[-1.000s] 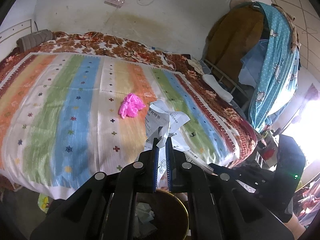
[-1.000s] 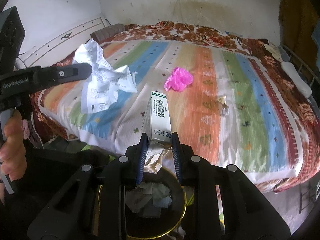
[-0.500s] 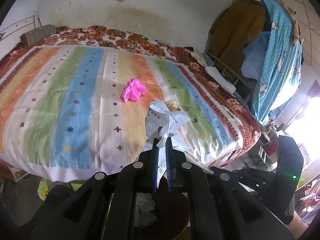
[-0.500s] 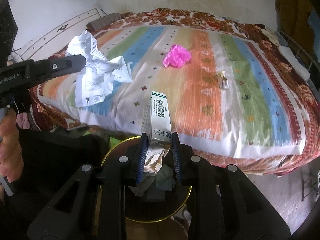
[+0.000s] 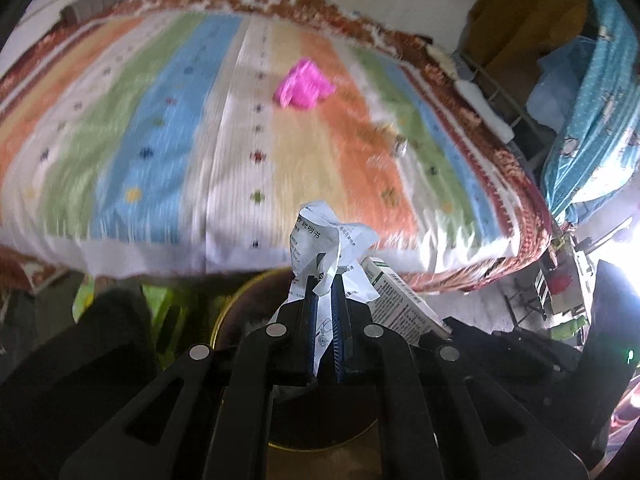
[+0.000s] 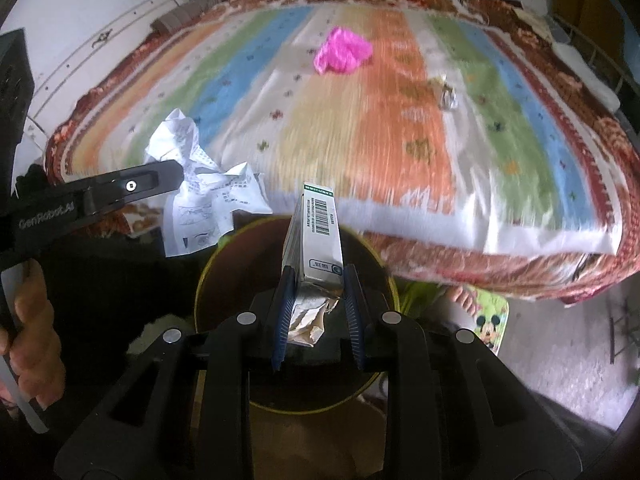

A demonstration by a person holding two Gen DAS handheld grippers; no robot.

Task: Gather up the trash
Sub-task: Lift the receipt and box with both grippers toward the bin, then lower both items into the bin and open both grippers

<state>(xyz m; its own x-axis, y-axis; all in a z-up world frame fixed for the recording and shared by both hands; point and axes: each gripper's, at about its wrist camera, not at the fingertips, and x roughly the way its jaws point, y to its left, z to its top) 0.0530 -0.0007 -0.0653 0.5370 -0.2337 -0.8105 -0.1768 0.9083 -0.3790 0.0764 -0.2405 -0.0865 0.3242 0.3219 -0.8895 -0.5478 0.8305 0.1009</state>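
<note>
- Two pieces of trash hang above the round bin (image 6: 208, 276) at the foot edge of the bed (image 6: 520, 216), neither yet dropped.
- The left gripper (image 5: 325, 300) has its fingers closed tight on a crumpled printed paper (image 5: 332, 240), held over the bin's near rim.
- The right gripper (image 6: 316, 296) has its fingers clamped on a small white carton (image 6: 320, 232) with a barcode, its torn end bunched between the pads, poised over the bin's dark mouth.
- Inside the bin, contents cannot be made out here.
- Still lying on the striped bedspread: a pink crumpled wad (image 6: 342, 54) toward the head end of the bed, and a small crinkled wrapper (image 6: 446, 94) off to its right, nearer the side edge.
- Judged from this, the job looks about halfway: two items to release, two more to fetch.
</note>
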